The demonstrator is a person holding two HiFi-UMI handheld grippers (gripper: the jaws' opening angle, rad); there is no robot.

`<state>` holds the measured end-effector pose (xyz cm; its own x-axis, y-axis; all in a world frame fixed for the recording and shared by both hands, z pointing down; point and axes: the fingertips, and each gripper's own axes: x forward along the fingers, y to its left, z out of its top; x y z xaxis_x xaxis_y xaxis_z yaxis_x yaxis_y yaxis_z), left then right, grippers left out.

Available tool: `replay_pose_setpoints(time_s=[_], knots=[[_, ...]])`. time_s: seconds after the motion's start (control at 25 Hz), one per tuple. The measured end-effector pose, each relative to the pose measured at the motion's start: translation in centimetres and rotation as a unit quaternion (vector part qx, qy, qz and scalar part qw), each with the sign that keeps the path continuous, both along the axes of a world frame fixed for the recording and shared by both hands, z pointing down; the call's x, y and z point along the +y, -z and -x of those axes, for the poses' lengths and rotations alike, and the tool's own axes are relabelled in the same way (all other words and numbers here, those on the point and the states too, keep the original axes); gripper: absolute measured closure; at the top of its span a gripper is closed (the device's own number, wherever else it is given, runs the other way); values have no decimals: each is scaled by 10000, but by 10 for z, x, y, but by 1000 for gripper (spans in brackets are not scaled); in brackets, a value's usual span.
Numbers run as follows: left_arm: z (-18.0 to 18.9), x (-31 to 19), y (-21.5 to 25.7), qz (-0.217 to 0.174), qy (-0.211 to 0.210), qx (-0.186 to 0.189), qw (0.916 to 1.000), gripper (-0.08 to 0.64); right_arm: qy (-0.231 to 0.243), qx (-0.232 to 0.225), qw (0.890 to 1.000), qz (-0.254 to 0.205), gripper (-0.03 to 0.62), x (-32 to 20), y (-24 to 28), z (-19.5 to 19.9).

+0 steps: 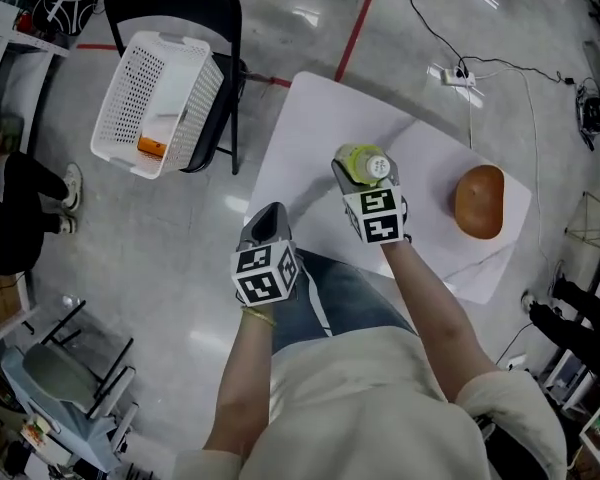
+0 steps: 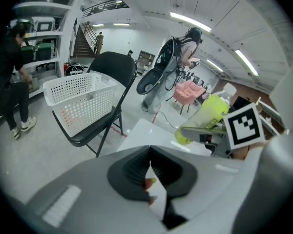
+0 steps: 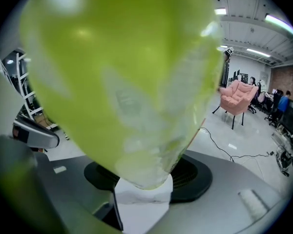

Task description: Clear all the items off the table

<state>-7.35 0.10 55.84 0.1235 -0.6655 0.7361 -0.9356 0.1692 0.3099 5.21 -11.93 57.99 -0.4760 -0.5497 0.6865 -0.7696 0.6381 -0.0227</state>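
**Bottle's in your right claw, now get it to the basket in one piece**

Your right gripper point(image 1: 368, 180) has its jaws set partway apart and clamped on the yellow-green bottle point(image 1: 362, 160). The bottle is up off the white table point(image 1: 310, 118), above its middle. From the left gripper view the bottle leans, cap end high. The grip looks to sit toward its lower end, so I'd guess it's top-heavy in the pads.

Your left gripper point(image 1: 265, 226) is fully closed with nothing in it that I can make out. It hangs just off the table's near left edge.

So the move is the carry. The white basket point(image 1: 160, 98) sits on the black chair point(image 1: 180, 8), well apart from the table on the left, with an orange thing point(image 1: 152, 147) already inside.

- Hold the squeeze steady and swing slow so the bottle doesn't pivot.
- Pull the left claw aside, since it sits roughly in the path.
- Bring the bottle down inside the rim before you let go.

The brown rounded thing point(image 1: 479, 201) on the table's right side would be next. I can't tell what it is.
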Motion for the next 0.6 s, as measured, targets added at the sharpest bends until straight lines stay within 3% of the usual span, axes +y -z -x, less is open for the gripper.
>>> replay_pose_setpoints(time_s=[0.6], knots=[[11, -4, 81, -544, 177, -257, 9980, 552, 645, -266, 9973, -247, 318, 32, 106, 9]])
